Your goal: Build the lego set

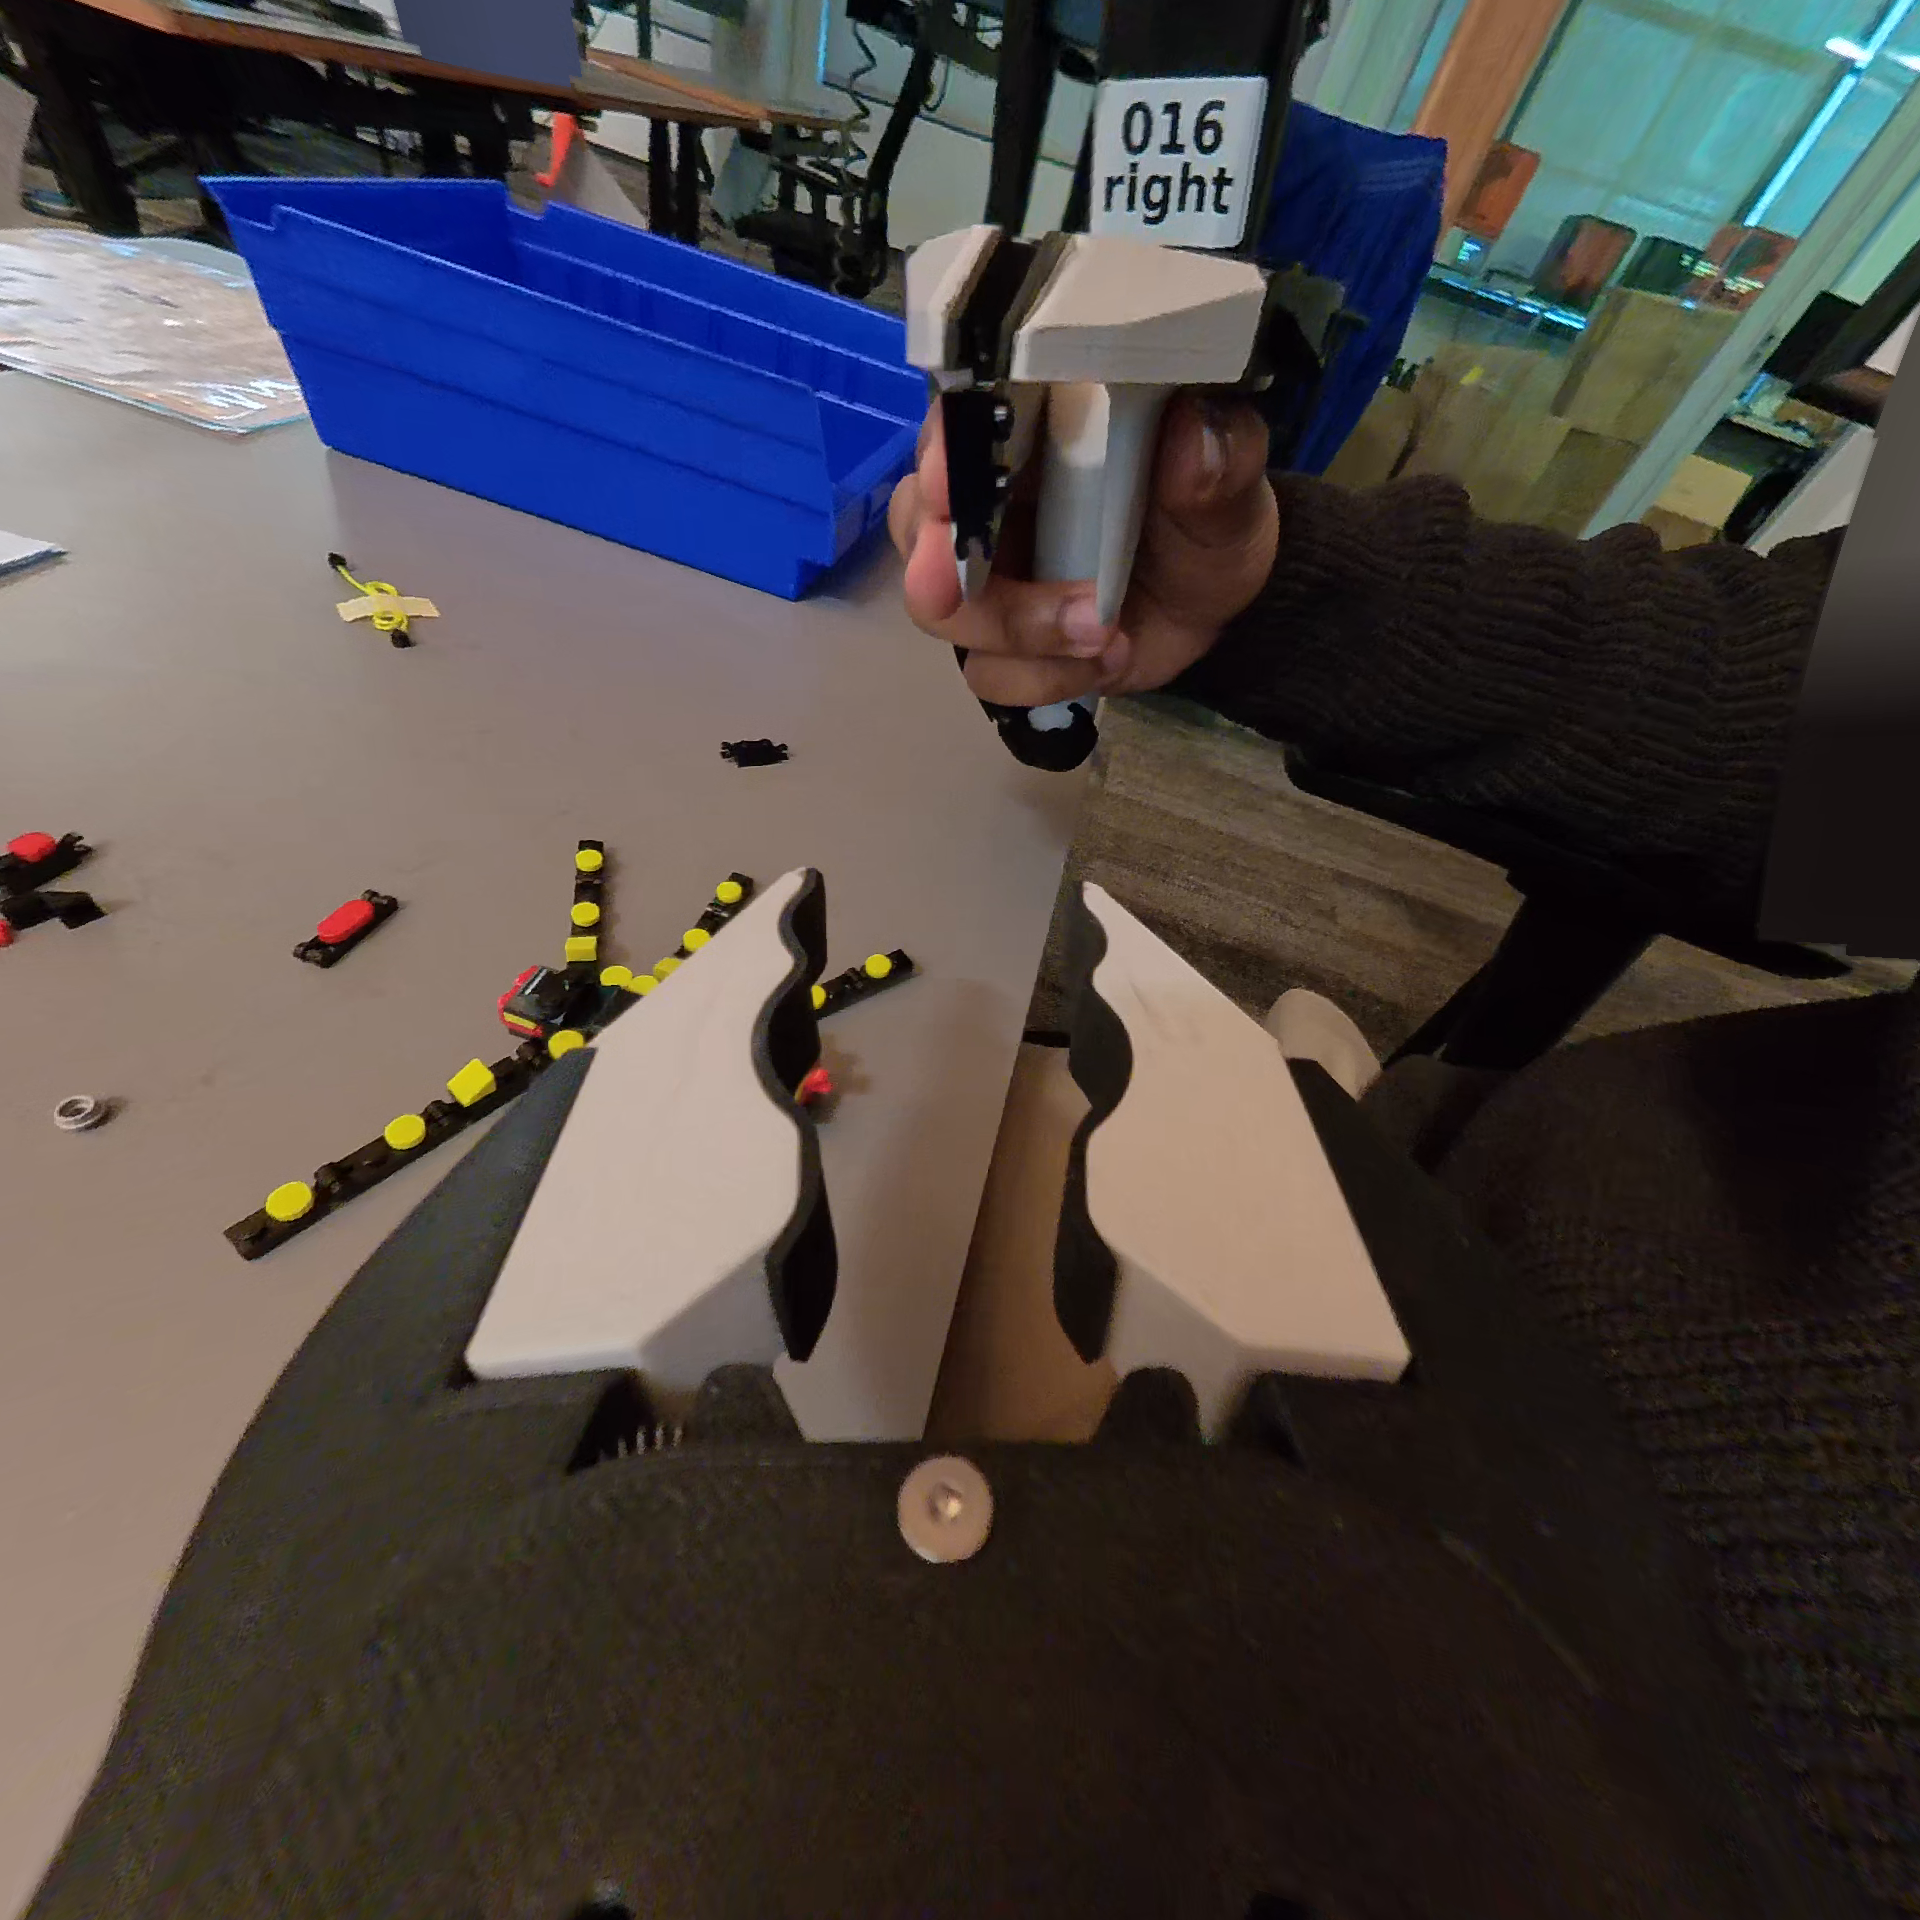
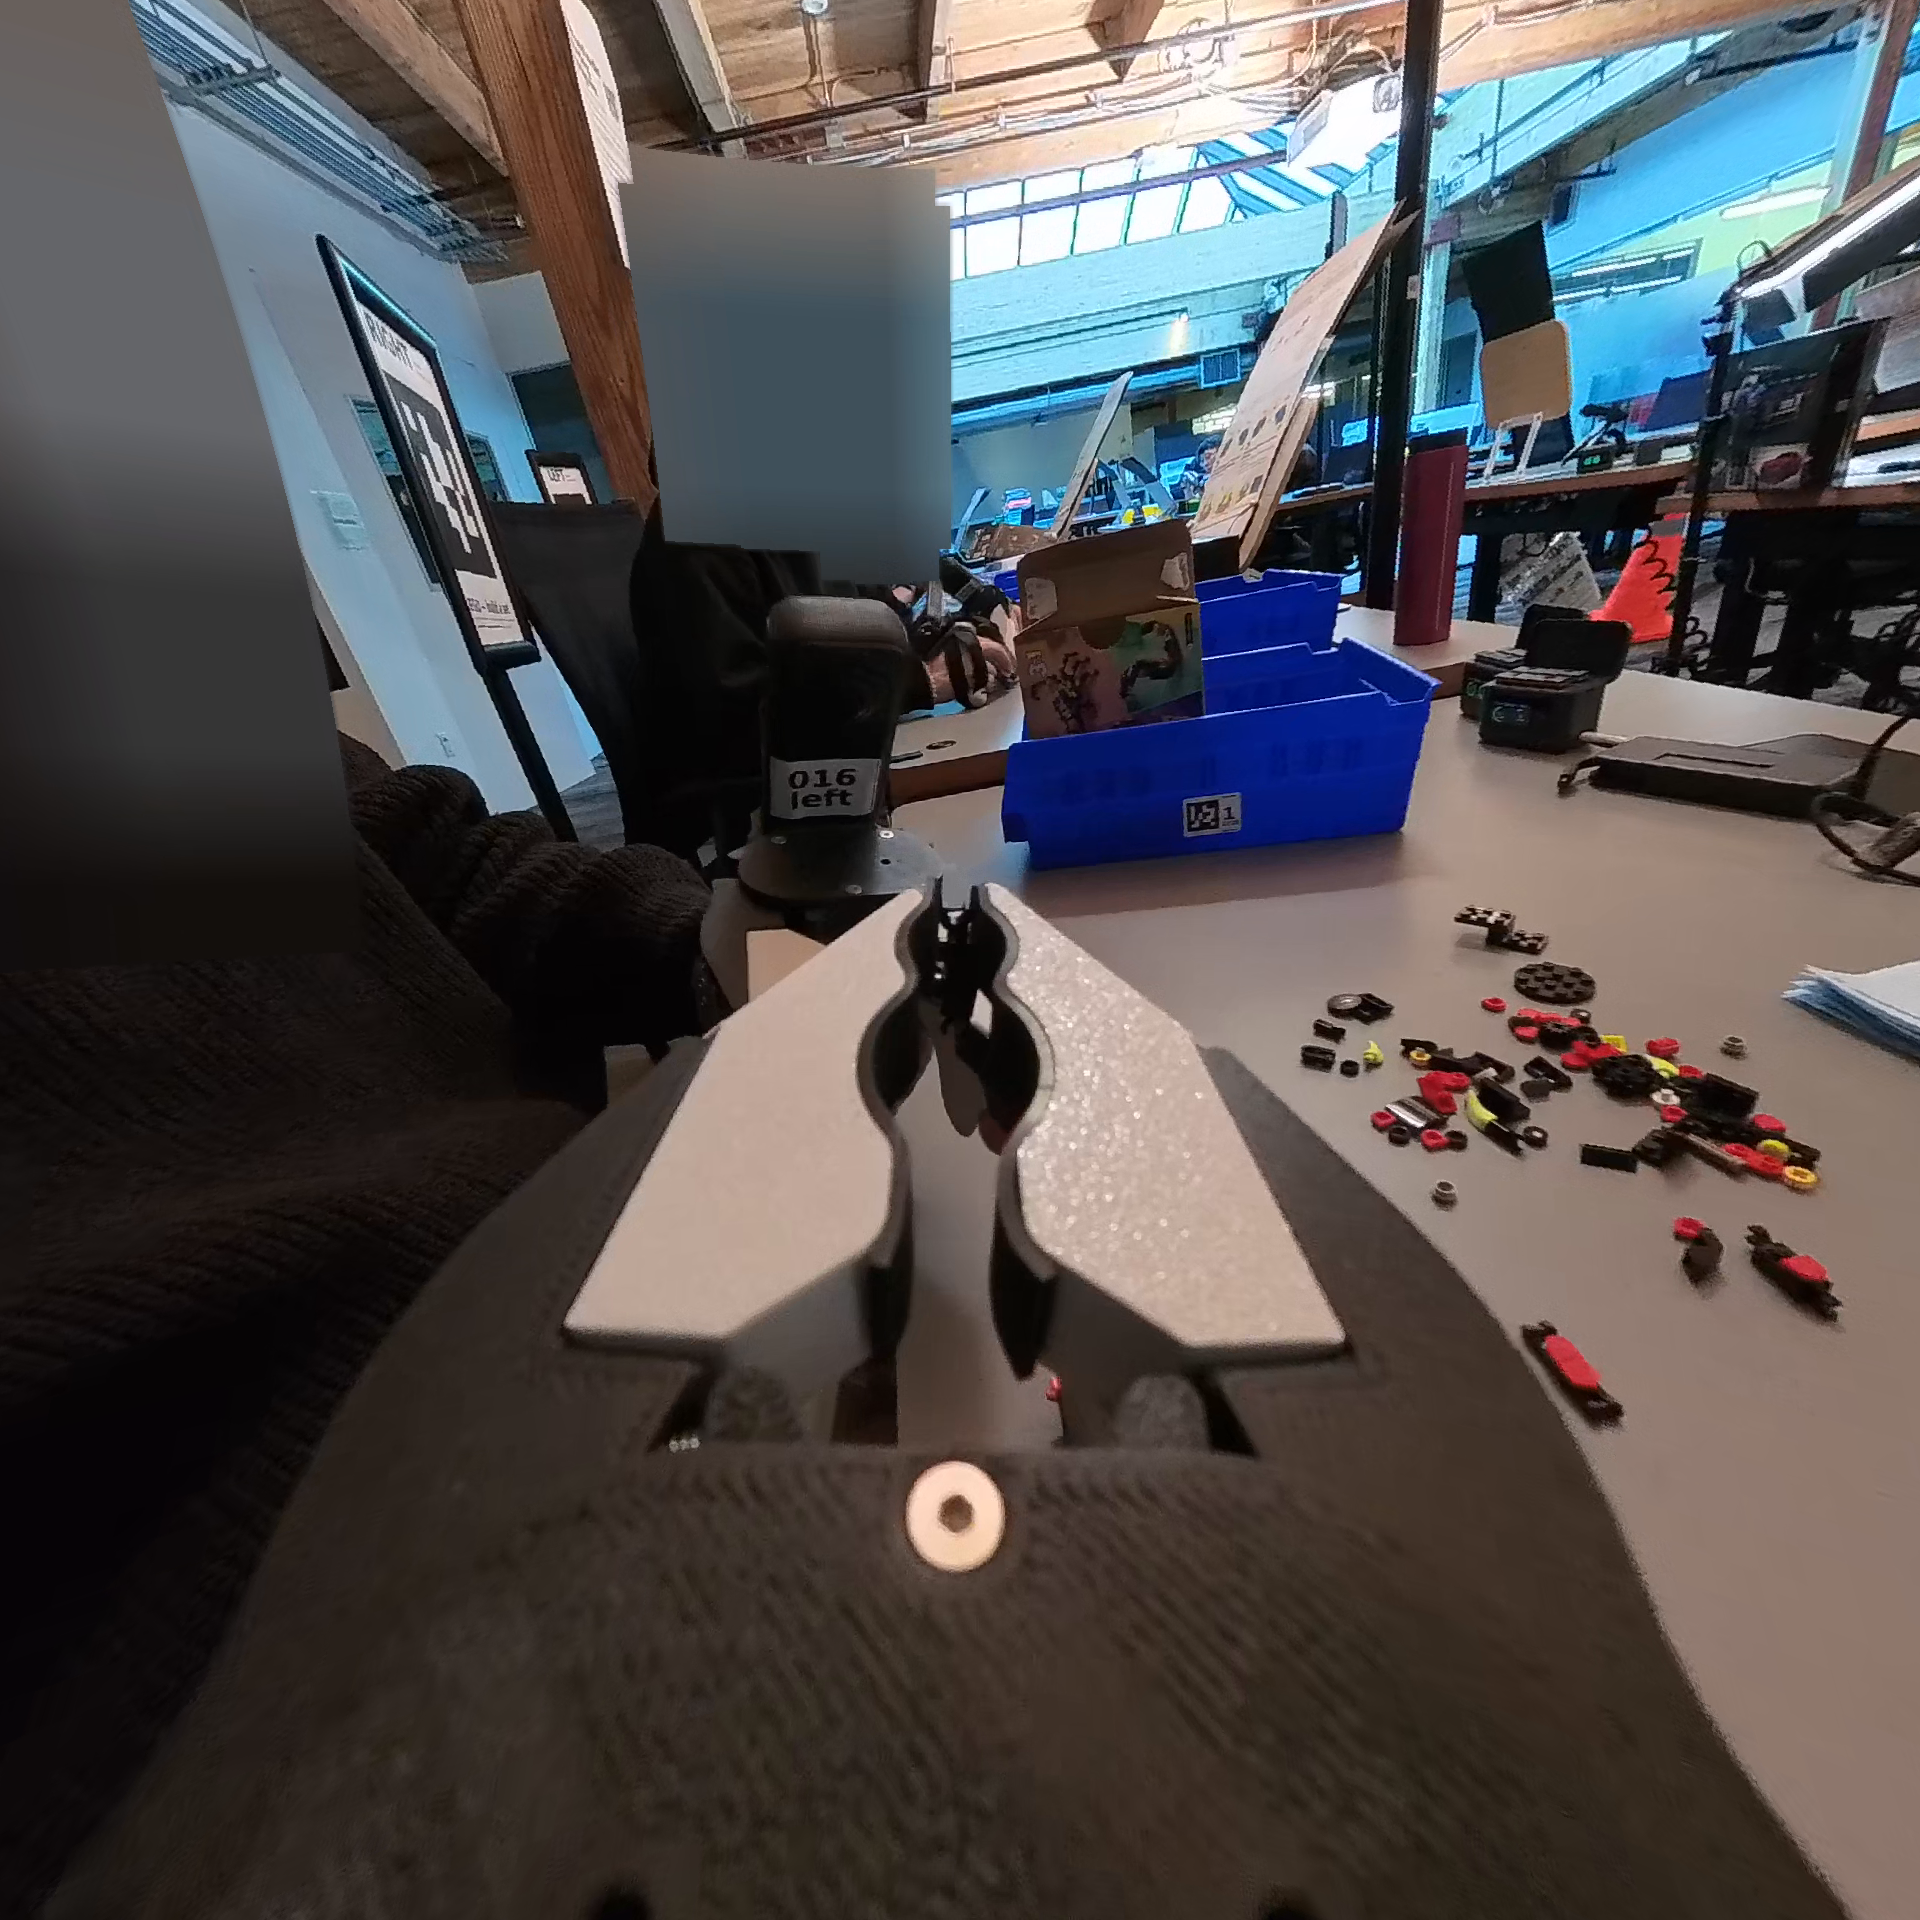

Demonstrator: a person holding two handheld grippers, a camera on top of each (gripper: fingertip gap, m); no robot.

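The left tongs [image 1: 945, 935] stand released at the near edge of the table [image 1: 623, 675], their pale grey wedge-shaped fingers [image 1: 665, 1132] lined with wavy black pads and set in a coarse, ribbed black body. Nothing lies between them. Just beyond their left finger sits the partly built lego model [image 1: 551, 1003], a small red and black core from which black studded strips [image 1: 374, 1148] fan out over the matte grey tabletop, each carrying round and square yellow tiles. Farther left lie short black pieces capped with glossy red ovals [image 1: 345, 925], a small metal-coloured ring [image 1: 81, 1112] and a tiny black piece [image 1: 753, 752].

The right tongs [image 2: 956, 914] are clenched on a thin black lego piece [image 2: 951, 961], pinched near the tips, and held above the table's edge. To their right a loose heap of red, black and yellow bricks [image 2: 1558, 1081] is scattered over the table, with a round black studded plate [image 2: 1553, 980] at its far side.

Beyond stands a smooth blue plastic bin [image 2: 1216, 769] bearing a small square-patterned white sticker and holding an opened cardboard box [image 2: 1112, 644] with colourful print. Each handle carries a white printed label.
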